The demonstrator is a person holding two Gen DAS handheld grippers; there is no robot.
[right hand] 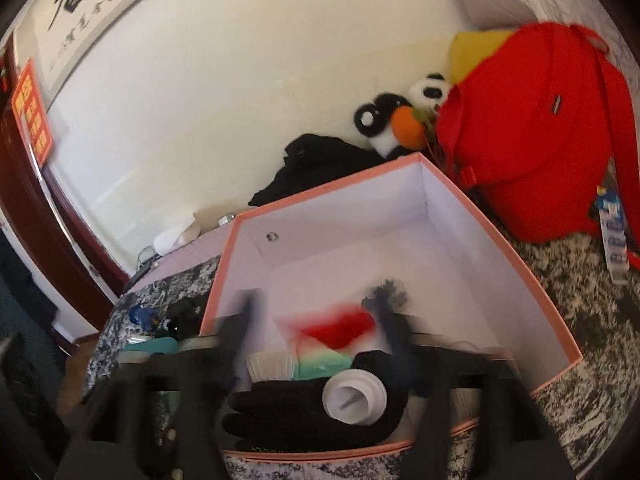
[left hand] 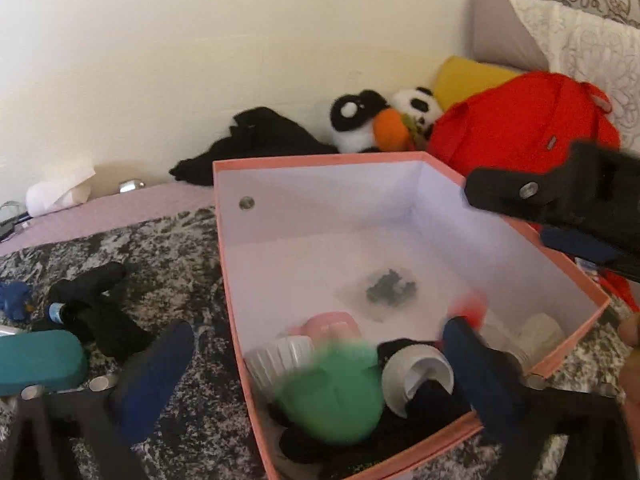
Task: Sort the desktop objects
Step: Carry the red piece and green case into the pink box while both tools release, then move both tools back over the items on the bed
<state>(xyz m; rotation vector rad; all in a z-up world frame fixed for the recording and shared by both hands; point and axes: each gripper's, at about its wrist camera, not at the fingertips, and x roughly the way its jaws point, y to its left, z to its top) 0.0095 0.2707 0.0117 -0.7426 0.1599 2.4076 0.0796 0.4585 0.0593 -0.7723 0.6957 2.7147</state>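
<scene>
A pink box [left hand: 320,160] [right hand: 520,264] with white inside stands on a mottled black-and-white cover. My left gripper [left hand: 316,364] is open over its near corner, its blue fingers [left hand: 152,368] far apart. Between them a blurred green thing [left hand: 332,392] lies loose, touching neither pad. My right gripper [right hand: 318,332] is open above the box; a blurred red thing [right hand: 340,330] [left hand: 468,308] shows between its fingers, not gripped. White ribbed caps [left hand: 416,376] [right hand: 354,398], a black glove [right hand: 288,412] and a pink item [left hand: 332,324] lie inside. The right gripper's black housing [left hand: 580,196] reaches over the right rim.
A red backpack [left hand: 520,120] [right hand: 532,132] and plush toys [left hand: 372,124] sit behind the box by the wall, with black cloth [left hand: 248,144]. Left of the box lie a teal case [left hand: 40,360], a dark garment [left hand: 96,308] and a blue item [left hand: 16,296].
</scene>
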